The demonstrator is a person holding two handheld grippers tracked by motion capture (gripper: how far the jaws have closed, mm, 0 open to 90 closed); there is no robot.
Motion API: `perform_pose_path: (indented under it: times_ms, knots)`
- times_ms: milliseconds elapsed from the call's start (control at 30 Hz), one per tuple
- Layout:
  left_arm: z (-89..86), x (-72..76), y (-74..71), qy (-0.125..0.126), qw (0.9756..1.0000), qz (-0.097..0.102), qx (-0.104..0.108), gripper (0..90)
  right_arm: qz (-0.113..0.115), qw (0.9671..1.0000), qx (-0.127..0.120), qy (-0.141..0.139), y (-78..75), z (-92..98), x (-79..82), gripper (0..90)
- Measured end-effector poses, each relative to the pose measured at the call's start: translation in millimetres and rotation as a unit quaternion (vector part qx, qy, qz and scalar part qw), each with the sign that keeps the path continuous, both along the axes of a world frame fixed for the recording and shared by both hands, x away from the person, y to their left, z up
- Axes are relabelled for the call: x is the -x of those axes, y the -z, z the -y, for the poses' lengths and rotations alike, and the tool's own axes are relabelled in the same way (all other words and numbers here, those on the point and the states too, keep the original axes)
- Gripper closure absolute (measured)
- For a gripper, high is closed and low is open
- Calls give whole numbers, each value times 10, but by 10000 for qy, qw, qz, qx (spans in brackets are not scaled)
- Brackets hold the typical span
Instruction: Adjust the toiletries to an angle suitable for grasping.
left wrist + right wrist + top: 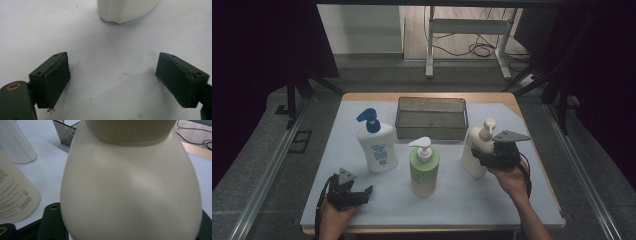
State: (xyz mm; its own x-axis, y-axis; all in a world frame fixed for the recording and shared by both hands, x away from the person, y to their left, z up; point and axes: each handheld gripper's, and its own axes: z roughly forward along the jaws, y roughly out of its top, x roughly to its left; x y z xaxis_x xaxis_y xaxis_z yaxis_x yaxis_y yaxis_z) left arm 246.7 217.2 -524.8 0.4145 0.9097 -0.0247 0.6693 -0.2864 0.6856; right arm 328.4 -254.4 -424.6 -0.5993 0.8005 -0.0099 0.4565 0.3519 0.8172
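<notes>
Right tool is sitting at the right side of the worktop, held in the person's right hand. Its jaws are pinching the cream pump bottle low on the body. In the right gripper view the bottle's rounded cream body is taking up most of the frame between the jaws, w/ the ribbed collar at the top. The bottle is standing at the right of the white mat, just in front of the right end of the wire mesh basket; it is leaning slightly.

Left tool is resting near the front left edge of the worktop, in the person's left hand. Its jaws are standing spread wide w/ nothing between them. In the left gripper view the two pads are flanking bare white mat, and the base of the white bottle is showing ahead, well apart from the pads.

White lotion bottle w/ blue pump is standing upright at left-centre, beyond the left tool. Green pump bottle is standing upright at centre, between the other two bottles, nearer the front. Basket is sitting at the back centre; contents can't be made out.

In the right gripper view, a cream bottle side w/ barcode is showing at left, apart from the held bottle.
</notes>
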Motion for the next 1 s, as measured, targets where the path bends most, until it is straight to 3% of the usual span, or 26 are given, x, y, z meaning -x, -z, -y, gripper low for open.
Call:
perform_pose_path:
  times_ms: [267,600,1000]
  knots:
    - [0,0,1,0,10000,3,2,121,-8,9998,73,-166,-56,-20,-8,382]
    - [0,0,0,1,10000,1,1,121,-39,9993,-7,-359,-155,-80,-20,382]
    - [0,-1,1,-1,10000,3,6,121,56,9987,6,-504,-318,-175,-52,383]
